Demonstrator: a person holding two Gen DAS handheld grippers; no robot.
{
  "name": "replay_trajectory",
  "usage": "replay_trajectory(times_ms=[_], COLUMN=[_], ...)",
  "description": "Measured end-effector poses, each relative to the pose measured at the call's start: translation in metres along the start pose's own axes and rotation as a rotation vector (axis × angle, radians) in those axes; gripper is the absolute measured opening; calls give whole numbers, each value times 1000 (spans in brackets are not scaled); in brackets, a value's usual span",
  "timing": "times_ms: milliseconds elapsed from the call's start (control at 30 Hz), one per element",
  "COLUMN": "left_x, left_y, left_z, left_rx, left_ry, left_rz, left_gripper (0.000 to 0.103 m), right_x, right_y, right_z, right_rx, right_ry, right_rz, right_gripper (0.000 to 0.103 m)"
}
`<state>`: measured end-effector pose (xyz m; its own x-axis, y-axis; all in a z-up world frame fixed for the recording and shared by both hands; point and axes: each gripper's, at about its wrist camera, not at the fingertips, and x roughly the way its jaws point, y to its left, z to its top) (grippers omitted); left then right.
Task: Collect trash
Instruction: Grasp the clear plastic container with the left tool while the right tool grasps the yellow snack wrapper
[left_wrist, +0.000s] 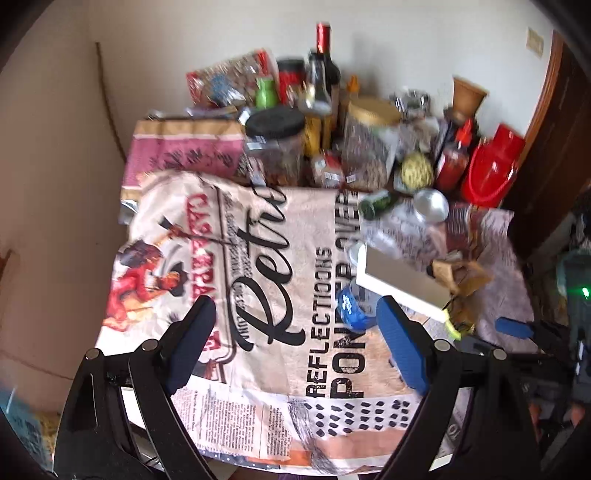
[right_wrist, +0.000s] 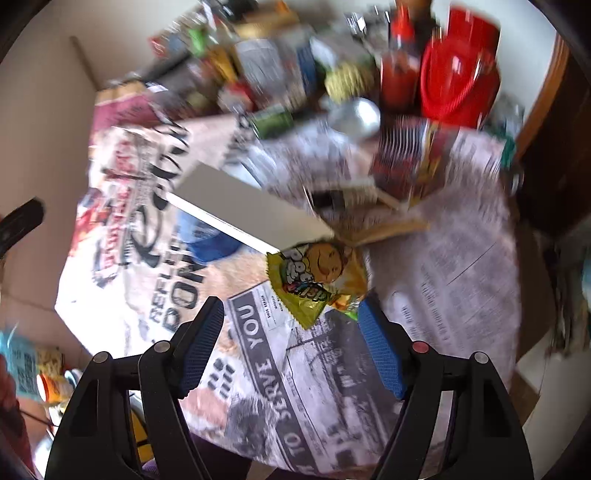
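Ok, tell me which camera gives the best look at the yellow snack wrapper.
The right wrist view. The yellow snack wrapper lies there in full, printed face up, just ahead of the open right gripper, beside the white box. The left wrist view shows only a yellow sliver at the box's corner.

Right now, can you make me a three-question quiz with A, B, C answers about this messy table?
1. Where is the yellow snack wrapper?
A. On the printed tablecloth, just beyond the right gripper
B. Inside the red bucket
C. On the floor

2. What colour are the pads on the left gripper fingers?
A. Green
B. Blue
C. White

3. How is the right gripper?
A. Shut on the wrapper
B. Open, holding nothing
C. Shut on a bottle

Answers:
1. A, it lies on the cloth ahead of the fingertips.
2. B, the pads show blue.
3. B, the fingers stand wide apart with only cloth between them.
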<state>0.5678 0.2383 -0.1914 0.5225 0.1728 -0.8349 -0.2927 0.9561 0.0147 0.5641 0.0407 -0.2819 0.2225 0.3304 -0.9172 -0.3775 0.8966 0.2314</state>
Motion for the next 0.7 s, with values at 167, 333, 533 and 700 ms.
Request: replay_trajectory(times_ms=[167,333,533,700], left_x=[40,77,112,134], left_y=[-9,-28,-45,-53], left_z=[-5,-10,-11,-13], left_rx=[50,95,79,55], left_ry=[78,153,214,252], left_rz=[-17,-87,-177,-188], left_gripper=[89,89,89,89], right_x=[31,40,38,33], right_y=[-9,-11,-17,-30], right_z=[7,9,8,5], right_rx=[68,76,79,128], right_ry=[63,67,47,48], right_rz=[8,-13,-13,26], right_gripper=[72,68,47,15])
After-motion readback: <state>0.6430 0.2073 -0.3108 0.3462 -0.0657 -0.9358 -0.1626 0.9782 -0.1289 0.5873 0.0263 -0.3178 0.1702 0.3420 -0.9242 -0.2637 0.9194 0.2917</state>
